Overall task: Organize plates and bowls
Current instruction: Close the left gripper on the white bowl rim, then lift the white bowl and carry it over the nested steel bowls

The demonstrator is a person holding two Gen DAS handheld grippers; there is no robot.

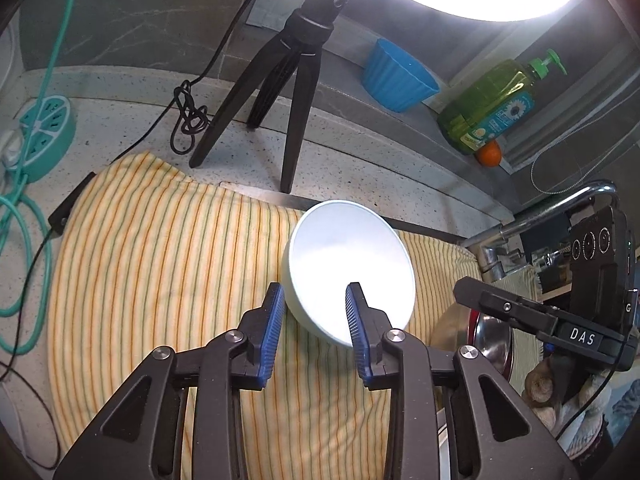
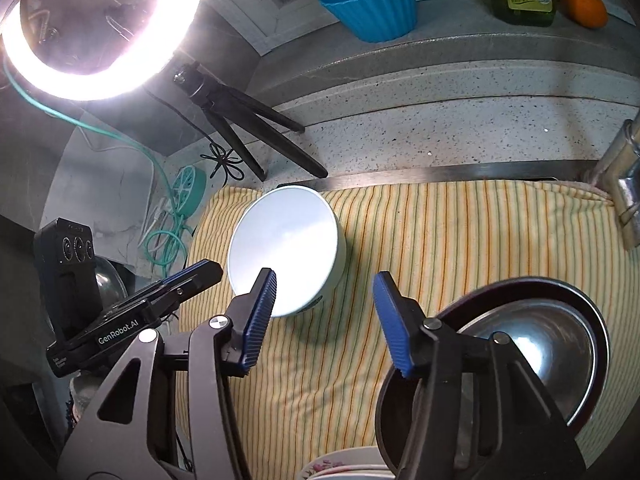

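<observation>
A white bowl (image 1: pixel 352 268) sits on the yellow striped cloth (image 1: pixel 168 256); it also shows in the right wrist view (image 2: pixel 286 248). My left gripper (image 1: pixel 316 294) is open, its fingers on either side of the bowl's near rim, not closed on it. My right gripper (image 2: pixel 326 284) is open and empty, just right of the bowl above the cloth (image 2: pixel 460 240). A steel bowl inside a dark bowl (image 2: pixel 532 344) stands at the lower right. A flowered plate's (image 2: pixel 332 468) edge shows at the bottom.
A black tripod (image 1: pixel 288 80) with a bright ring light (image 2: pixel 92 28) stands behind the cloth. A blue ribbed cup (image 2: pixel 374 0), green soap bottle (image 1: pixel 492 100) and an orange (image 2: pixel 584 2) sit on the back ledge. A faucet (image 2: pixel 624 176) is at right, a teal power strip (image 1: pixel 46 136) at left.
</observation>
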